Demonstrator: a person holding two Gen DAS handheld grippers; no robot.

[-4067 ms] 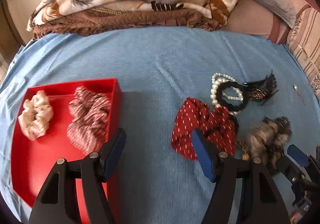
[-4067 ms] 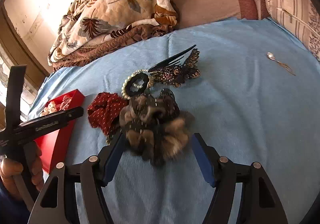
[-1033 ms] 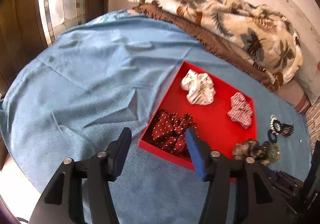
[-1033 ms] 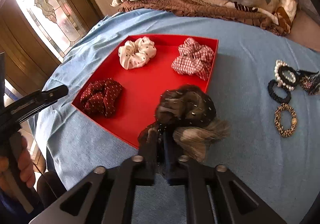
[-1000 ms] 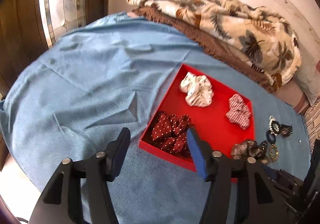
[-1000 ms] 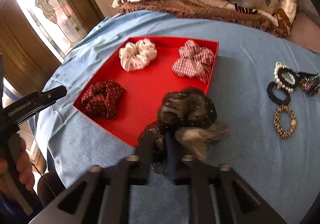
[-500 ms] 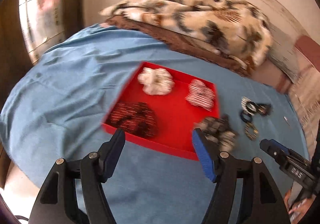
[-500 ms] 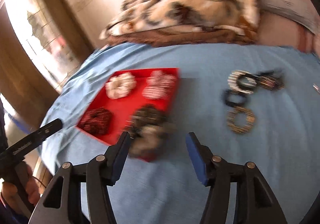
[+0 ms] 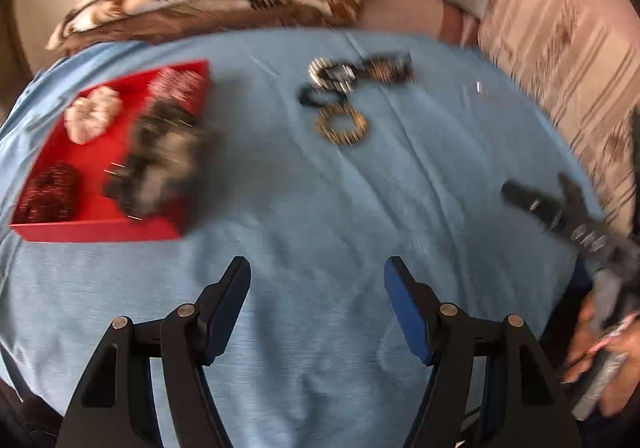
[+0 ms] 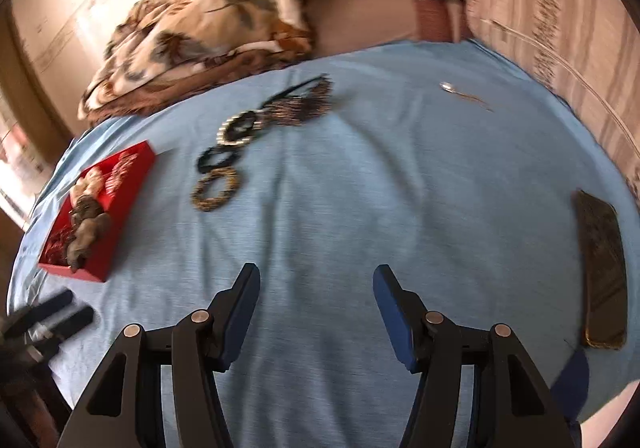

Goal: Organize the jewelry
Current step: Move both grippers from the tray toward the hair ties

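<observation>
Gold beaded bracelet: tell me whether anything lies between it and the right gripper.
Nothing visible does. The right gripper stands open and empty over bare blue cloth, and only that cloth lies between it and the gold beaded bracelet. The black hair tie sits just beyond the bracelet, seemingly touching its far edge, not in the path.

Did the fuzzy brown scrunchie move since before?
Yes. The fuzzy brown scrunchie went from the blue sheet near the bracelets into the red tray.
</observation>
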